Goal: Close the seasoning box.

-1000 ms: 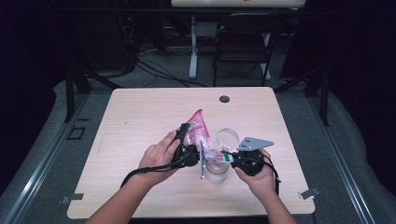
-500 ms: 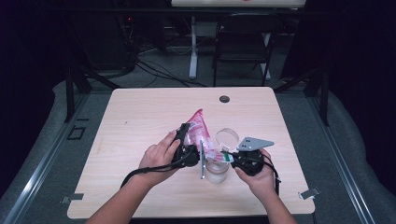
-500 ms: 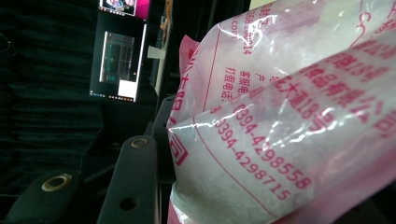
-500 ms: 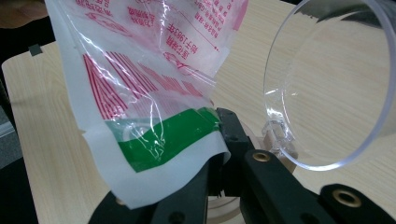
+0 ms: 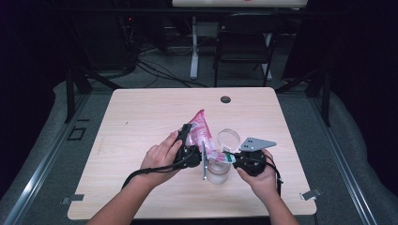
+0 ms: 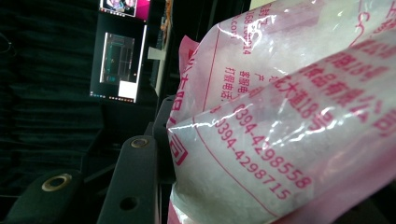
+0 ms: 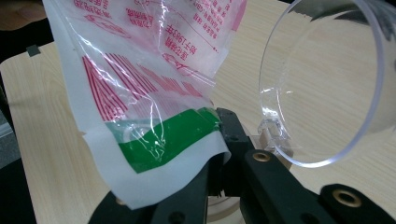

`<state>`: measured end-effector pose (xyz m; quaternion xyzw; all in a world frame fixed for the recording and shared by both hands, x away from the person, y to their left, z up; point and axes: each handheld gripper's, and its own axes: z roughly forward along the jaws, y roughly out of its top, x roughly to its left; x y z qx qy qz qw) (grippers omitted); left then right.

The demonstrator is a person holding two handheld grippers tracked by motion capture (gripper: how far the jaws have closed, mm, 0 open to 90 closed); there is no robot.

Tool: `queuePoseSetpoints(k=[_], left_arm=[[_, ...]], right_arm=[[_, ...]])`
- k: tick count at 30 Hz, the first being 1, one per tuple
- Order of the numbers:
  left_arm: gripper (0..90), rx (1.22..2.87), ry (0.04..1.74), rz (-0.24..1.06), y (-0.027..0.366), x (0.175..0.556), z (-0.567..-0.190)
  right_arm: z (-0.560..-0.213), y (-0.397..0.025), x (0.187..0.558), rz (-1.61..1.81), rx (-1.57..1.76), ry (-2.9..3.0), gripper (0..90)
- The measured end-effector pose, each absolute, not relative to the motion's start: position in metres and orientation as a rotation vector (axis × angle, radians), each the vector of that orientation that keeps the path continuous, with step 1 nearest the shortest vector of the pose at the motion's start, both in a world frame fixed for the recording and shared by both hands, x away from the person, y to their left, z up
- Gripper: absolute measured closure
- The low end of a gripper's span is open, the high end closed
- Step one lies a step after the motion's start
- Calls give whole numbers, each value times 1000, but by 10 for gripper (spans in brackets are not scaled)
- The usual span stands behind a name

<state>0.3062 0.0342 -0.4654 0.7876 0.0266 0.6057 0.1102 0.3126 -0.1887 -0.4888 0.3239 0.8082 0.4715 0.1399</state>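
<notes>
A pink and white plastic bag (image 5: 200, 127) of white grains, printed in red, is tilted over a clear round jar (image 5: 218, 173) near the table's front middle. The jar's clear hinged lid (image 5: 228, 138) stands open behind it. My left gripper (image 5: 188, 135) is shut on the bag's body, and the bag (image 6: 289, 116) presses against its dark jaw in the left gripper view. My right gripper (image 5: 226, 157) comes in from the right and is shut on the bag's lower corner. In the right gripper view that green-striped corner (image 7: 163, 140) sits pinched between the jaws, beside the lid (image 7: 327, 84).
The wooden table (image 5: 141, 122) has a black round grommet (image 5: 225, 99) near its far edge. A dark chair (image 5: 244, 42) and cables stand on the floor behind the table. Metal clips (image 5: 309, 193) sit at the front corners.
</notes>
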Motion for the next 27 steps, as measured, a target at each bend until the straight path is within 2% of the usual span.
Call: queuePoseSetpoints(k=[27], left_arm=[[614, 2315, 66, 1777, 31, 307, -467]], right_arm=[[-490, -191, 313, 1354, 946, 2334, 900]])
